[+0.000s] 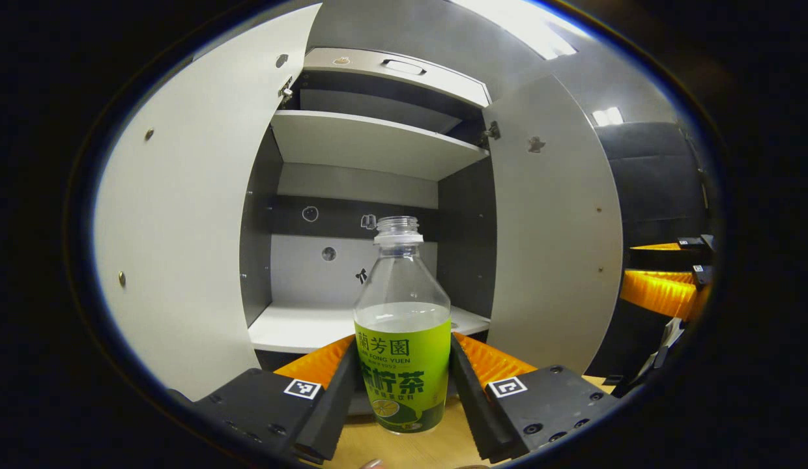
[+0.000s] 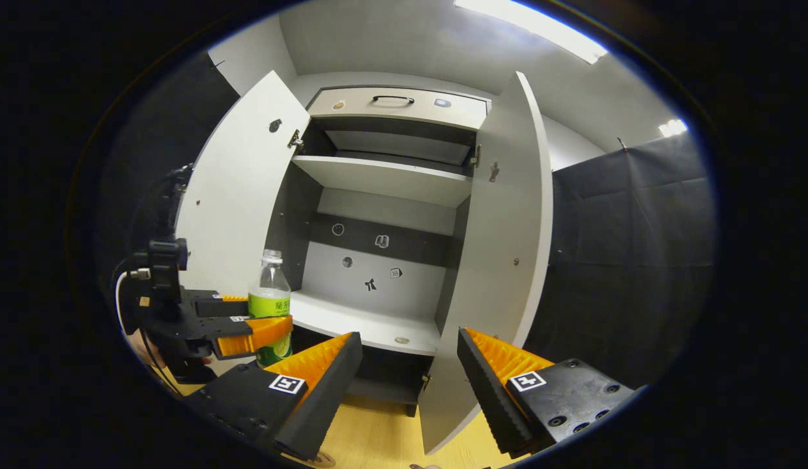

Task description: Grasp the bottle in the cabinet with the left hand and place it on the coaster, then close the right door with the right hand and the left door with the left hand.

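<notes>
A clear bottle [image 1: 404, 365] with a green label, uncapped and partly filled, stands upright between the fingers of my left gripper [image 1: 404, 342], which is shut on it. It hangs in front of the open cabinet, over the wooden table [image 1: 358, 446]. In the right gripper view the same bottle [image 2: 272, 306] and the left gripper [image 2: 247, 333] sit at the left, beside the left door [image 2: 241, 195]. My right gripper [image 2: 409, 335] is open and holds nothing, facing the cabinet close to the right door [image 2: 502, 228].
Both cabinet doors, left [image 1: 182, 228] and right [image 1: 554, 228], stand wide open. The lower shelf [image 1: 300, 326] and upper shelf [image 1: 371, 140] are bare. A drawer with a handle [image 2: 392, 99] tops the cabinet. My right gripper [image 1: 664, 286] shows at the far right.
</notes>
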A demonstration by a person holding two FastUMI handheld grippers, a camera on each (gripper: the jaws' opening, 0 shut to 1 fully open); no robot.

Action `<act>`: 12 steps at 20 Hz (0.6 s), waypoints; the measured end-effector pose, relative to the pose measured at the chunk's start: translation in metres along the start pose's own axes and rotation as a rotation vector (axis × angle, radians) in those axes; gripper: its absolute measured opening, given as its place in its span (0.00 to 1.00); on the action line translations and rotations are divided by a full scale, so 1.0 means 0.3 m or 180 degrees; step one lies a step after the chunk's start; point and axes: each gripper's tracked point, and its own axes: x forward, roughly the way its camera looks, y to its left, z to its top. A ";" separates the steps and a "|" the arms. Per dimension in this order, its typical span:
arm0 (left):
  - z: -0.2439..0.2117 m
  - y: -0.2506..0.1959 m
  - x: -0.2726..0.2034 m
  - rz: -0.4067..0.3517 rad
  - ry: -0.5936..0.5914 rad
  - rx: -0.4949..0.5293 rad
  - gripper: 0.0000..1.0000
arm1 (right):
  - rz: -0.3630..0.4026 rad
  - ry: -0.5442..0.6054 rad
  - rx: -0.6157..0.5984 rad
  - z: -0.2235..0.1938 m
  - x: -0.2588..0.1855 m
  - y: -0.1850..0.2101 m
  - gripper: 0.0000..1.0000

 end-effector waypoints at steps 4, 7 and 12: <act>-0.169 -0.065 -0.075 -0.0059 0.0088 -0.0087 0.78 | -0.0207 0.0115 -0.0037 -0.075 -0.034 -0.072 0.98; -0.290 -0.138 -0.123 -0.0175 0.0014 -0.0045 0.78 | -0.0314 0.0196 -0.0006 -0.147 -0.040 -0.110 0.98; -0.551 -0.266 -0.170 -0.0290 0.0174 -0.0022 0.78 | -0.0306 0.0290 -0.0098 -0.283 -0.039 -0.136 0.98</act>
